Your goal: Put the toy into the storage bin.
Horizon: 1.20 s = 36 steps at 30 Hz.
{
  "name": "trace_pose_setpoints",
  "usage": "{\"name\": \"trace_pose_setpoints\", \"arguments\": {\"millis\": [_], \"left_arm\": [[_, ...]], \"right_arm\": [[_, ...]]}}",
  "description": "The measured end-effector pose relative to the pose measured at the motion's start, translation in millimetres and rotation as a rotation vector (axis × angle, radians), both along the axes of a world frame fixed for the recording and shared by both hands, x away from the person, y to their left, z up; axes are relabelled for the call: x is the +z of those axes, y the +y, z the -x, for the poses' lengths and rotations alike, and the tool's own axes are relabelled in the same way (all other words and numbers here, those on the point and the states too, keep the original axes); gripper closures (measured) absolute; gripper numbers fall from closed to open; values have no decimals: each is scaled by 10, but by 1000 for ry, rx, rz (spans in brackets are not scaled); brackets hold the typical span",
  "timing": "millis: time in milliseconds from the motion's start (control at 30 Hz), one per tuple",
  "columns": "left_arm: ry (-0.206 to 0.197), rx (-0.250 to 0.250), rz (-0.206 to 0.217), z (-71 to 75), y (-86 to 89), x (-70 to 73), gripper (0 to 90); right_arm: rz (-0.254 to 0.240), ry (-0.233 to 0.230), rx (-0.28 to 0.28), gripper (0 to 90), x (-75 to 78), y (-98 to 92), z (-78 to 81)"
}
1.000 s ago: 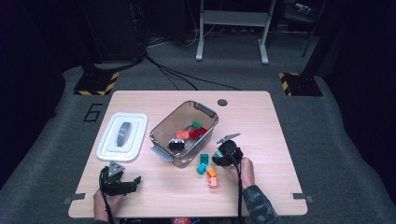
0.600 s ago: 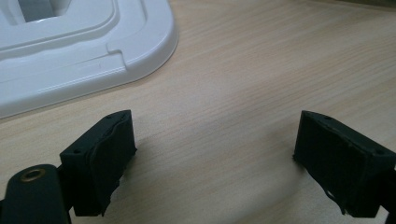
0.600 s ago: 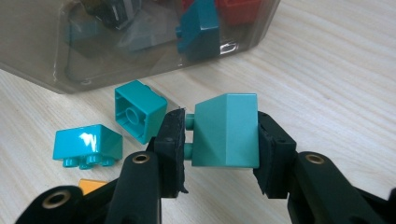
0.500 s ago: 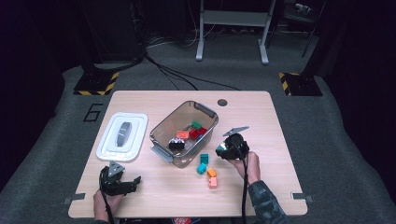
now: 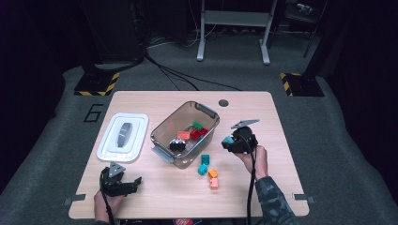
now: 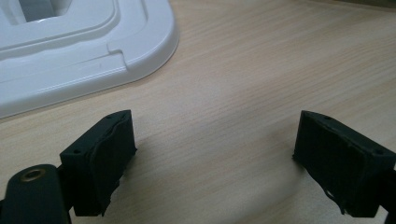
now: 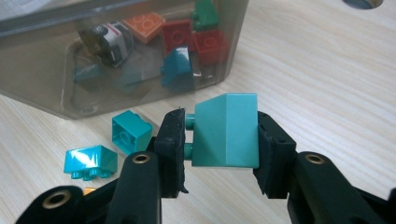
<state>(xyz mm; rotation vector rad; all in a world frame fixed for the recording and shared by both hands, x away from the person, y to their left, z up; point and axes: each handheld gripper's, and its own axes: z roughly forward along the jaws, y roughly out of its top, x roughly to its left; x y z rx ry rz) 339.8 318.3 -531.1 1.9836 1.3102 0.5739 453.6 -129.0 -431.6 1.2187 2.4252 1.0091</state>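
Note:
My right gripper [image 7: 219,140] is shut on a teal sloped brick [image 7: 226,130], held above the table just right of the clear plastic bin [image 5: 162,131]; from above that gripper [image 5: 232,140] shows the teal brick [image 5: 228,139] at its tip. The bin holds red, orange, green and teal bricks [image 7: 194,39] and a small black-and-white toy [image 7: 112,42]. Two teal bricks [image 5: 203,164] and two orange ones [image 5: 213,178] lie loose on the table beside the bin. My left gripper [image 6: 215,154] rests open near the front left edge [image 5: 123,183], nothing between its jaws.
A white lid [image 5: 123,137] lies flat left of the bin, its corner [image 6: 140,42] just beyond my left jaws. A round hole [image 5: 223,102] sits near the table's far edge. Bare wood lies along the table's front and right side.
My right gripper has risen from the loose bricks with the teal brick and drifted right and away, toward the bin's right end. The left gripper has stayed still.

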Motion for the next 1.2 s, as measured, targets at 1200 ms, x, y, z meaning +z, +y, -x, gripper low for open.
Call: {"name": "trace_pose_setpoints", "arguments": {"millis": [1200], "left_arm": [[0, 3, 1, 0, 0, 0, 122]], "right_arm": [[5, -93, 105, 591, 728, 552, -376]]}}
